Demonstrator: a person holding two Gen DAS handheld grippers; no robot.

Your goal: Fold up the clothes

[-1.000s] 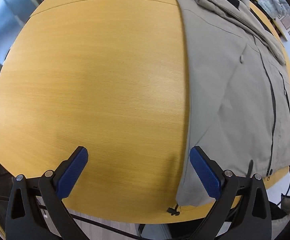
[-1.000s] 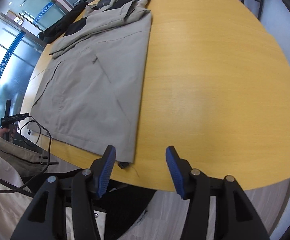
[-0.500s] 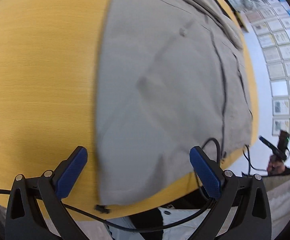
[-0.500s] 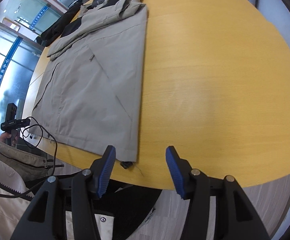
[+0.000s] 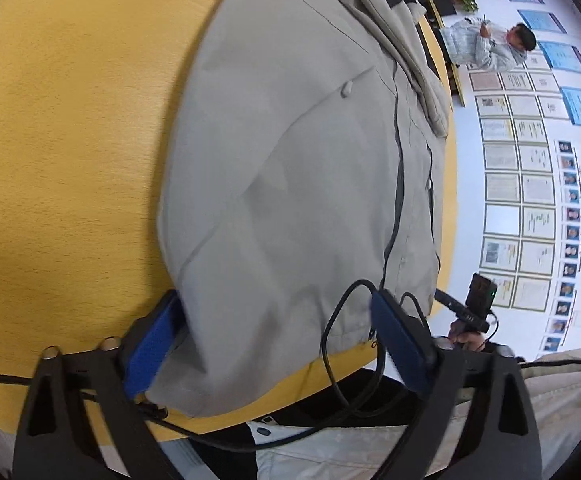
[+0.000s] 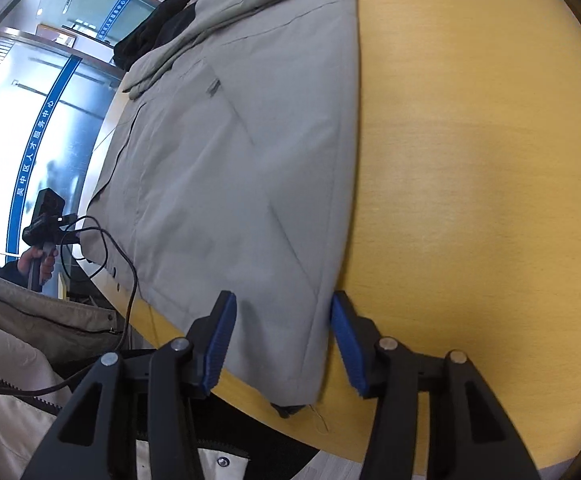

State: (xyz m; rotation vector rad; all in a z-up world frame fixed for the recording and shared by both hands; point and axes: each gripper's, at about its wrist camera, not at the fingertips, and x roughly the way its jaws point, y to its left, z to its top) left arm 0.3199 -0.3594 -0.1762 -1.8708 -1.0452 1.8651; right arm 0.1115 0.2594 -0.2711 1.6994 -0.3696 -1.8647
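Jacket [image 5: 290,184], grey-beige, lies flat on the yellow wooden table [image 5: 70,140], hem toward us at the near table edge, collar and a dark garment [image 6: 158,32] bunched at the far end. We judge the step in hand as taking hold of the two near hem corners, one per gripper, ahead of a fold away from us. To do it well we want each lower finger slid under the cloth along the tabletop, both corners pinched at matching depth, then lifted evenly so the hem stays straight and the zip line [image 5: 398,184] does not skew; the loose black cable [image 5: 338,320] draped over the hem by the left gripper could get caught in the pinch, so we would keep it outside the fingers. Left gripper [image 5: 274,340]: jaws spread wide, straddling the hem corner, one blue pad [image 5: 150,344] tucked against the cloth's side edge, the other resting on or just above the fabric; nothing clamped yet. Right gripper [image 6: 282,340]: jaws likewise parted, a bit narrower, bracketing the opposite corner, one pad [image 6: 344,340] touching the jacket's side seam, the other over the cloth; not gripping. Off the table, a hand [image 6: 36,260] holds a small black device.
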